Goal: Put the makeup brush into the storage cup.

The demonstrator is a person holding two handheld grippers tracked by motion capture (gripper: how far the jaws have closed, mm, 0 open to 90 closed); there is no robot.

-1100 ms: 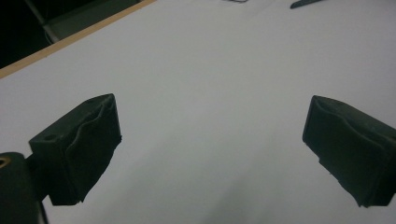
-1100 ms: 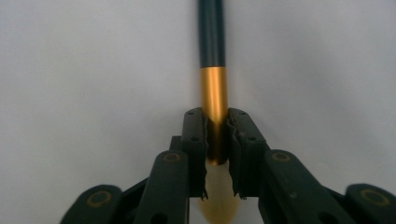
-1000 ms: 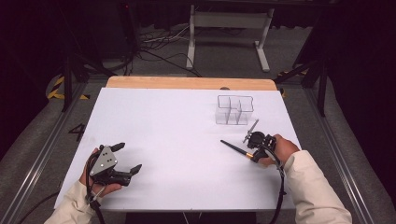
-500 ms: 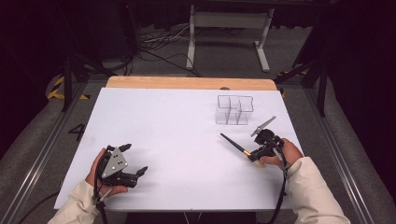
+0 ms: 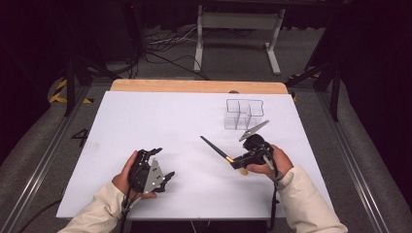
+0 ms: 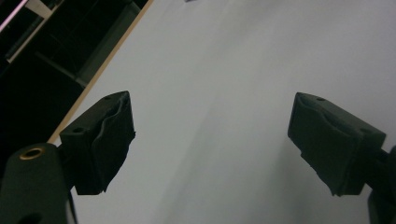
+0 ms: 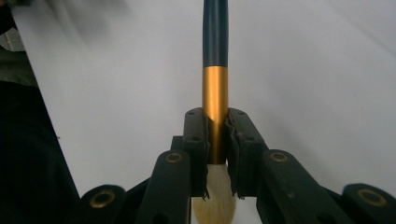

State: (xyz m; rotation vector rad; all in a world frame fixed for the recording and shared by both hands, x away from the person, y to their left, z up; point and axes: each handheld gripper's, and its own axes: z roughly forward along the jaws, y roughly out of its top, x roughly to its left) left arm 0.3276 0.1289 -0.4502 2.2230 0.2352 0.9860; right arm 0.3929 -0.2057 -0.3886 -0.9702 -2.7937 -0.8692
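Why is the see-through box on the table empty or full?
Empty. The clear box by the table's far right shows bare dividers with nothing inside. The brush is outside it, clamped in the right hand-held gripper.

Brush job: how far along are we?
Done: the right gripper is shut on the gold ferrule of the black-handled brush with pale bristles, handle pointing out over the white table. In hand: that brush. Left, presumably: the clear plastic compartment organizer looks empty; the left gripper is open, idle.
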